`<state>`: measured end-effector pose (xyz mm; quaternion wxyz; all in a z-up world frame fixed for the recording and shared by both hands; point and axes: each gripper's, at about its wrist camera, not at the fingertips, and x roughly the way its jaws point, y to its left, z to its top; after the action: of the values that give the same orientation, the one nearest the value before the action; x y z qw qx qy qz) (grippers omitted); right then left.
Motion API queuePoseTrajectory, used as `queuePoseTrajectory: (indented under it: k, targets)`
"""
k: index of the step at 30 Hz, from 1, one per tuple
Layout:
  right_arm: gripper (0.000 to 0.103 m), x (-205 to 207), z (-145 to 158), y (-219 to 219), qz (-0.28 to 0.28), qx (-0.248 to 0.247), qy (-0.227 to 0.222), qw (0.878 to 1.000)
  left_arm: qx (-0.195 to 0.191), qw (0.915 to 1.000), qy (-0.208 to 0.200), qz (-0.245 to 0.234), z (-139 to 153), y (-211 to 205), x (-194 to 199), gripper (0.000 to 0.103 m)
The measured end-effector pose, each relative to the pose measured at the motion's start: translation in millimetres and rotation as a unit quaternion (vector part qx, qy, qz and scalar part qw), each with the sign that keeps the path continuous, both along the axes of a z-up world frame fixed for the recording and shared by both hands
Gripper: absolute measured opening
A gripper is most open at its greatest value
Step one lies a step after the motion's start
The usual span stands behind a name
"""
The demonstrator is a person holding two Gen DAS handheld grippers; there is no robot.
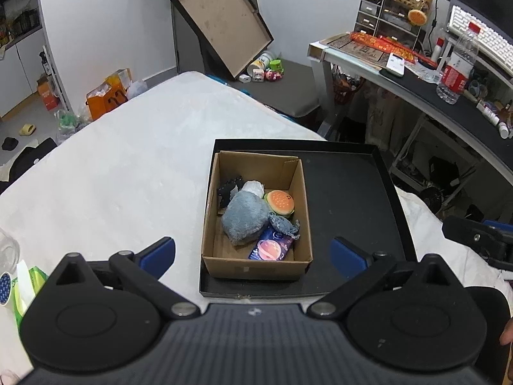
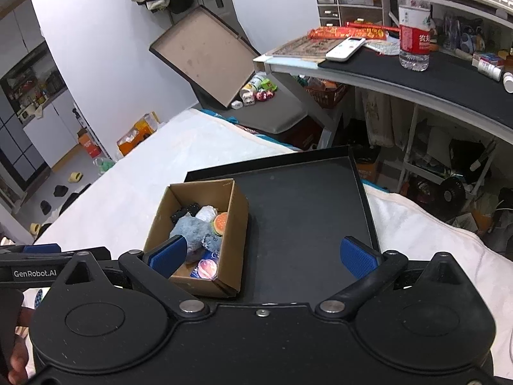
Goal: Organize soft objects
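Cardboard, brown and thin-walled, is where the action sits: the small open box (image 1: pixel 256 221) stands in the left half of a shallow black tray (image 1: pixel 352 192), and the tray rests on the white blanket (image 1: pixel 128 160) covering the bed. Inside, piled together, we've got a grey-blue plush toy (image 1: pixel 245 219) taking up the middle, a squishy burger (image 1: pixel 279 203) tucked against the right wall, a small blue-grey scrap of fabric (image 1: pixel 283 224) just below it, something black and knobbly (image 1: pixel 229 189) and a white crumpled piece (image 1: pixel 253 187) at the back, and a flat blue-and-pink packet (image 1: pixel 272 247) lying at the near end.

Both claws are spread wide and carrying nothing. The left gripper (image 1: pixel 253 253) hovers just short of the box; the right gripper (image 2: pixel 261 255) hangs over the tray's near edge, its left pad in front of the box's near corner.

How will these handle? By my read, all light and yielding. The plush should compress a lot, so pinch deep across its fat middle rather than a fuzzy edge. The burger looks spongy; take it across the bun, gently. The packet looks slick and flat, hardest to lift: go for an edge. Watch the box, it may slide or tip if a toy snags.
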<state>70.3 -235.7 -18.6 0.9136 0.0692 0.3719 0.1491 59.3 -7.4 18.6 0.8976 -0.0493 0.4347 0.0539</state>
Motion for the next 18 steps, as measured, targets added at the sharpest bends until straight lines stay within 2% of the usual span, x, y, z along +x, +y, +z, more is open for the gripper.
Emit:
queuePoseTrajectory:
  k: [10,18]
  targets:
    - [0.103,-30.6,17.8,-13.3,-0.016,-0.015,-0.028,0.999,0.004,0.9995,-0.03,-0.008,24.0,-6.7,-38.1,0.102]
    - [0.103,-57.4,31.4,-13.1,-0.008,-0.036,-0.05,0.998,-0.001,0.9989,-0.046,-0.012,35.4,-11.7,-64.9,0.102]
